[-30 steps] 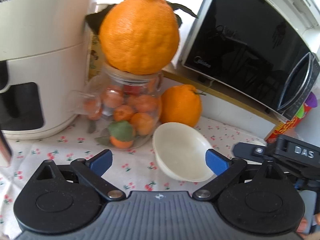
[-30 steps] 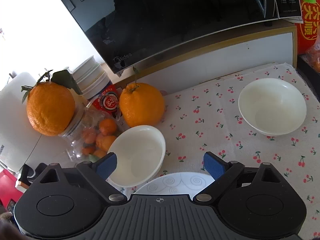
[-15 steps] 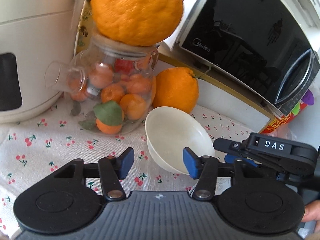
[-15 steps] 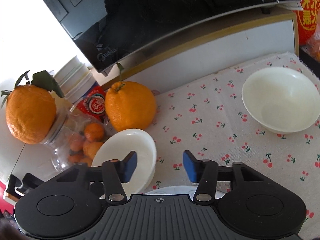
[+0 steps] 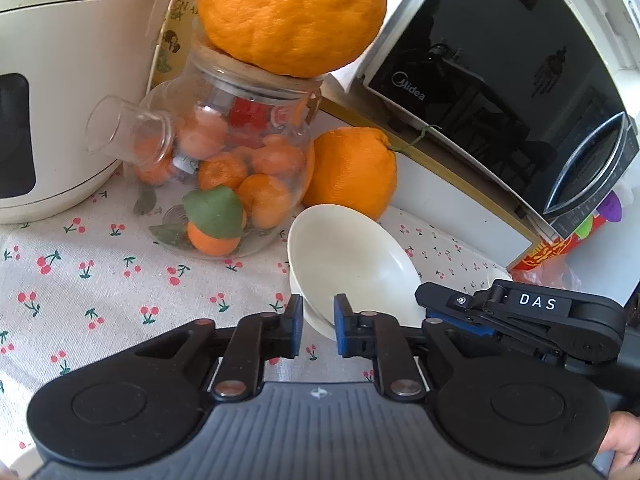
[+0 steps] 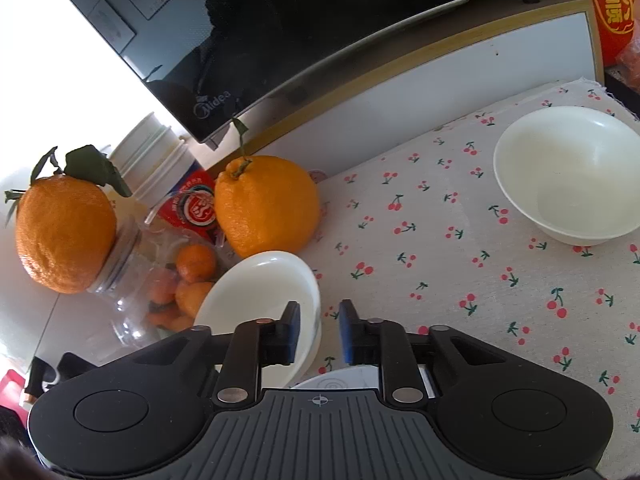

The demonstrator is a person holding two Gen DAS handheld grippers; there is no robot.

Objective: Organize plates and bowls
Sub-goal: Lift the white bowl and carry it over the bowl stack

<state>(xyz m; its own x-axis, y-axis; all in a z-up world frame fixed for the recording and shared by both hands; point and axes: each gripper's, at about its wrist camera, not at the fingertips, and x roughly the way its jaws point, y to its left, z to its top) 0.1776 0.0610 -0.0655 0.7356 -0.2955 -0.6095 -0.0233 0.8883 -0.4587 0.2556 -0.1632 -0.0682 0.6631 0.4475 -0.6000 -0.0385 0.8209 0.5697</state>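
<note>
Both hand-held grippers, left point(image 5: 317, 328) and right point(image 6: 319, 330), are pinched on one rim of the tilted white bowl point(image 5: 352, 264) beside the jar point(image 5: 224, 168) on the desk point(image 6: 440, 240), so a slip may be caused by opposing pulls.

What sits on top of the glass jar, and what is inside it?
A large orange rests on the jar mouth. Inside are small oranges, a green leaf and something red; the orange covers any lid.
</note>
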